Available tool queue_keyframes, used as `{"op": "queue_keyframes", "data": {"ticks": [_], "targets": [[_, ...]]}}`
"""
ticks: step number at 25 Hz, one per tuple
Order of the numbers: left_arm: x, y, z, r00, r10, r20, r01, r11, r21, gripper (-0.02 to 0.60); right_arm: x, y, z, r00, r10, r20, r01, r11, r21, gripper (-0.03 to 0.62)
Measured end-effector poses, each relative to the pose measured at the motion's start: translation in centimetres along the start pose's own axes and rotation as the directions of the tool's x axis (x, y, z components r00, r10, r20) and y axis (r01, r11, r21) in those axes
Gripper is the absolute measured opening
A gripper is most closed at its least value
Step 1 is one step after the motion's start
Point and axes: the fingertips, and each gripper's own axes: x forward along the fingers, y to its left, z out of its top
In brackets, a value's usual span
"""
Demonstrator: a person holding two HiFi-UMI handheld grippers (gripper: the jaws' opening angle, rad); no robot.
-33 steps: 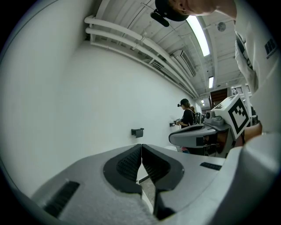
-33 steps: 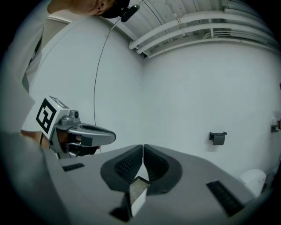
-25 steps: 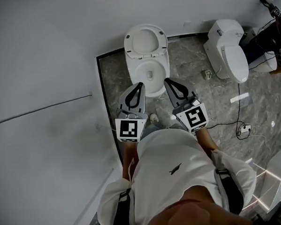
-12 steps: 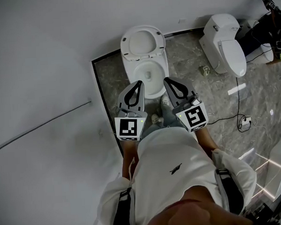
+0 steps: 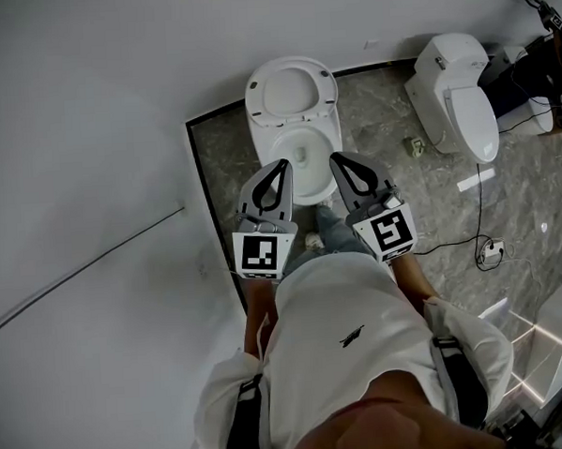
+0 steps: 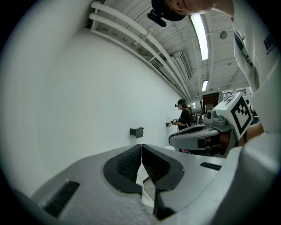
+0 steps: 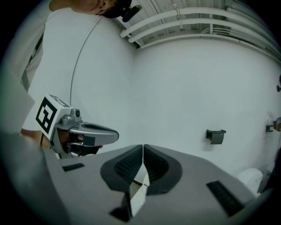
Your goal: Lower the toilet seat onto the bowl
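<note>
Looking down in the head view, far L is a plain white wall point(image 5: 79, 136) w/ a thin cable point(image 5: 95, 255) slanting across it. A dark border strip point(image 5: 205, 204) edges the grey marble floor point(image 5: 392, 194). Next R is the toilet bowl point(image 5: 306, 161), open, w/ the toilet seat point(image 5: 291, 89) stood up at its rear by the wall. The person's white shirt point(image 5: 338, 328) fills the bottom centre. Further R stands a second toilet point(image 5: 463, 111), lid down, well apart from the first. A small white strip point(image 5: 475, 180) and a black cord point(image 5: 478, 208) w/ a plug block point(image 5: 492, 251) lie on the floor near it. Dark gear and cables point(image 5: 545, 55) crowd the top R corner. The left gripper view also shows a black wall bracket point(image 6: 137, 132) and a distant person point(image 6: 183, 115).

Left gripper point(image 5: 283, 164): tip seen over the L side of the bowl's front rim. Its pads point(image 6: 127, 163) are pressed together w/ nothing btwn them.

Right gripper point(image 5: 337, 160): tip seen over the rim's R side. Its fingers point(image 7: 156, 166) are likewise closed tight, holding nothing.

Both tips are apart from the seat, w/ the open bowl lying btwn them and it.
</note>
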Motion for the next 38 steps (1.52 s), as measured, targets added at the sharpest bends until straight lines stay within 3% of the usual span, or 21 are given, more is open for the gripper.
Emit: {"op": "queue_keyframes", "data": {"ticks": [20,28,38], "targets": [[13.3,5.3,-0.4,0.996,0.059,-0.067,-0.062,0.997,-0.043,0.028,9.9,-11.2,-2.1,0.997,0.066,-0.044,-0.064,0.997,0.053,0.031],[17.6,7.3,-3.0,0.992,0.075,-0.101,-0.078,0.996,-0.032,0.028,13.7,-14.7,-5.0,0.992,0.095,-0.084,-0.089,0.993,0.079,0.031],[20.5,9.6,-6.7,0.985,0.084,-0.15,-0.09,0.995,-0.034,0.028,17.7,-15.6,-8.1,0.991,0.097,-0.091,-0.092,0.994,0.055,0.031]]}}
